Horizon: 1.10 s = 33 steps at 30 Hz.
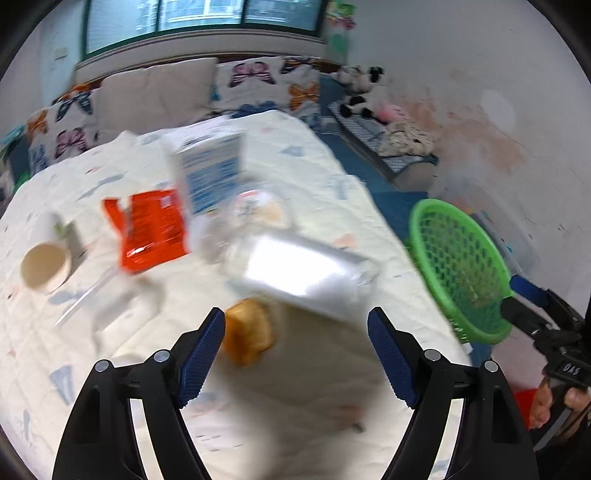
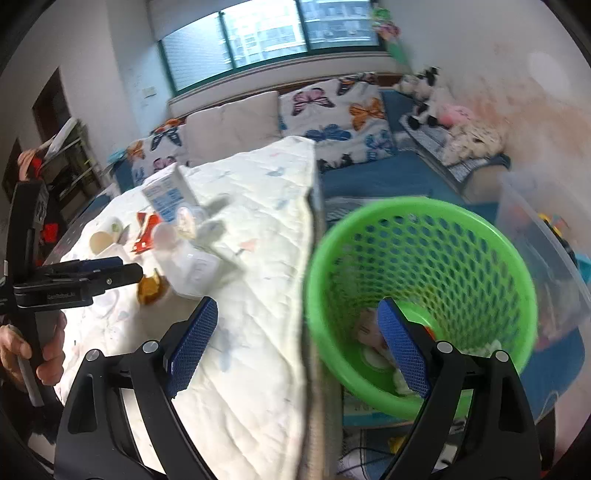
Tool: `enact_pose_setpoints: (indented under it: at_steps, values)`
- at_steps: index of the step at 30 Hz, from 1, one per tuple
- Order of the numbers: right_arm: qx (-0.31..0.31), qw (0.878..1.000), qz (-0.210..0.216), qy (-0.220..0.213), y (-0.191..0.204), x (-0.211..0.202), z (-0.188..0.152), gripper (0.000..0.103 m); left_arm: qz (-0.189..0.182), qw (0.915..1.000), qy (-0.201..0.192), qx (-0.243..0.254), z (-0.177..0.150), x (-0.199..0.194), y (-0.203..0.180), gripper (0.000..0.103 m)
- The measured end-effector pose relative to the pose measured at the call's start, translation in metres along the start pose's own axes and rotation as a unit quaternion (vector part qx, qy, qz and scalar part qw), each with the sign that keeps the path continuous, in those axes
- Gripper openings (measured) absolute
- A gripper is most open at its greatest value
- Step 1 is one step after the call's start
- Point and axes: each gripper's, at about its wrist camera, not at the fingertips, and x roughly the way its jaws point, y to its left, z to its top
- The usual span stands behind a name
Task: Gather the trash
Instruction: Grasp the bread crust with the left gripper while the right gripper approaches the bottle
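Quilted table cover (image 1: 317, 369) strewn with trash | left gripper (image 1: 295, 354) jaws wide above orange wrapper (image 1: 248, 338) | right gripper (image 2: 295, 347) jaws wide, empty, beside green basket (image 2: 421, 295)

Daylight enters through a wide green-framed window (image 2: 269, 35) set in white walls. Below it, butterfly-print pillows (image 2: 334, 107) line a blue-sheeted bed (image 2: 388, 177); the right wall (image 1: 480, 129) carries reddish stains.

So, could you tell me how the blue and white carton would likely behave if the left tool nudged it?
The carton stands tall and narrow on a soft quilt, so it would probably tip rather than slide. As trash it is likely empty and light. Its flat card sides should grip fairly well.
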Motion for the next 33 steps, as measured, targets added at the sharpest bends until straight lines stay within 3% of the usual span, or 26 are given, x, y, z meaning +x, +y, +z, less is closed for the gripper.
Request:
enact_pose_setpoints:
  at_steps: [6,23,28,33]
  values:
    - [-0.016,1.0,0.021,0.004,0.021,0.014,0.008,0.088,0.022,0.9996,0.013,-0.016,-0.017,0.007,0.032,0.076]
    - [-0.023,0.999,0.028,0.02,0.029,0.027,0.007,0.088,0.043,0.9981,0.041,0.016,-0.02,0.052,0.024,0.071]
    - [-0.026,0.999,0.029,0.021,0.03,0.029,0.008,0.088,0.058,0.9974,0.036,0.022,-0.019,0.057,0.022,0.059]
    - [-0.029,0.999,0.031,0.024,0.032,0.033,0.01,0.088,0.05,0.9982,0.028,0.02,-0.019,0.049,0.023,0.039]
